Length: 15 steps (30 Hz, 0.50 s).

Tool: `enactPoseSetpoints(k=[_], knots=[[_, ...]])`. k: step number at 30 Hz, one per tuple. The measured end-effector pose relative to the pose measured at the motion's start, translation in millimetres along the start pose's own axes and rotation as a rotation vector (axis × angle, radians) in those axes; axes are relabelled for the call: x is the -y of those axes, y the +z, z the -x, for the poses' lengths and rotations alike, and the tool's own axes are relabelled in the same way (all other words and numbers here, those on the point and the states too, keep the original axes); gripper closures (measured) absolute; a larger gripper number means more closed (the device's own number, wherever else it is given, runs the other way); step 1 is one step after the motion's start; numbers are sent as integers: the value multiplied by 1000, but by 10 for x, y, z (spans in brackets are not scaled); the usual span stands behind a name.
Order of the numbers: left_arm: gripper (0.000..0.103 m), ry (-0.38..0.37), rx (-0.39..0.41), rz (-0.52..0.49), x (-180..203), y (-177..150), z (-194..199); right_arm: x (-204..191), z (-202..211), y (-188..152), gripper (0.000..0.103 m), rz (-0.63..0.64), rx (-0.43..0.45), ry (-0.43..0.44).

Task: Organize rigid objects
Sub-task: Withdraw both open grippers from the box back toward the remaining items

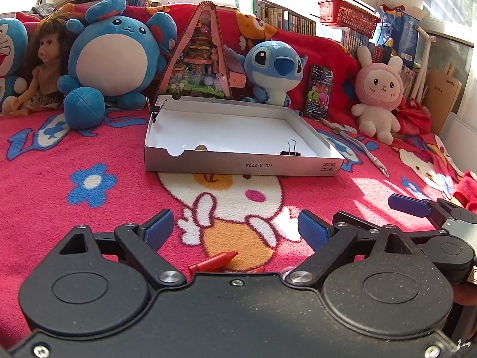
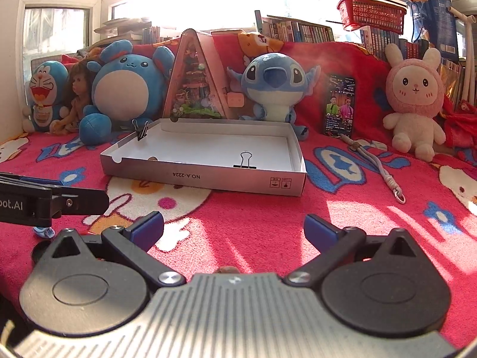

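Both tongs wide apart, nothing between the pads: left tongs (image 1: 235, 226) over the cartoon-rabbit print, right tongs (image 2: 234, 228) over sunlit blanket (image 2: 372, 238). The right set's jaws have widened over the last moment and now sit steady. Red crayon (image 1: 213, 262) lies on the blanket just short of the left tongs, its rear end cut off by the gripper body; a second reddish bit beside it is too hidden to identify. Shallow cardboard tray (image 1: 244, 165) sits further out, open side up, label "NO.A-2224" upside down on the near wall. One binder clip (image 1: 290, 149) is clamped on the near wall, another binder clip (image 1: 156, 110) on the left wall near the far corner. A small brown object (image 1: 201, 147) inside the tray peeks over the near wall, mostly hidden, can't tell what it is. A small brown lump (image 2: 226, 268) at the right gripper's front edge is also barely visible. Blue-white item (image 2: 44, 232) under the left gripper in the right view is mostly blocked. Nothing stands between the tongs and the tray. Behind the tray: triangular diorama box (image 1: 199, 56), round blue plush (image 1: 114, 56), Stitch plush (image 1: 274, 68), doll (image 1: 44, 62), Doraemon plush (image 2: 44, 92) cut off at the left-view edge, phone (image 1: 319, 92) propped upright, pink rabbit plush (image 1: 377, 95). Lanyard (image 1: 360, 146) is right of the tray. Window glare washes out the background.
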<state>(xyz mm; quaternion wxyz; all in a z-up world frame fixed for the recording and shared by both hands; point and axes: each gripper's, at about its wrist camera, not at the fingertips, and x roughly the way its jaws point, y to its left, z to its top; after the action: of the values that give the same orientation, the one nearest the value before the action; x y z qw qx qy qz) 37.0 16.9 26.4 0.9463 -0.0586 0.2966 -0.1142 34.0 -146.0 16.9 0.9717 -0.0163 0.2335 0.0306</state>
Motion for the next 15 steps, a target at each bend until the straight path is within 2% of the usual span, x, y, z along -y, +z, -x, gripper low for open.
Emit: enactPoseSetpoints(k=[15], knots=[[13,88,12,-18,-40,-258,252,9,192,-196,0,-21,7,-24]])
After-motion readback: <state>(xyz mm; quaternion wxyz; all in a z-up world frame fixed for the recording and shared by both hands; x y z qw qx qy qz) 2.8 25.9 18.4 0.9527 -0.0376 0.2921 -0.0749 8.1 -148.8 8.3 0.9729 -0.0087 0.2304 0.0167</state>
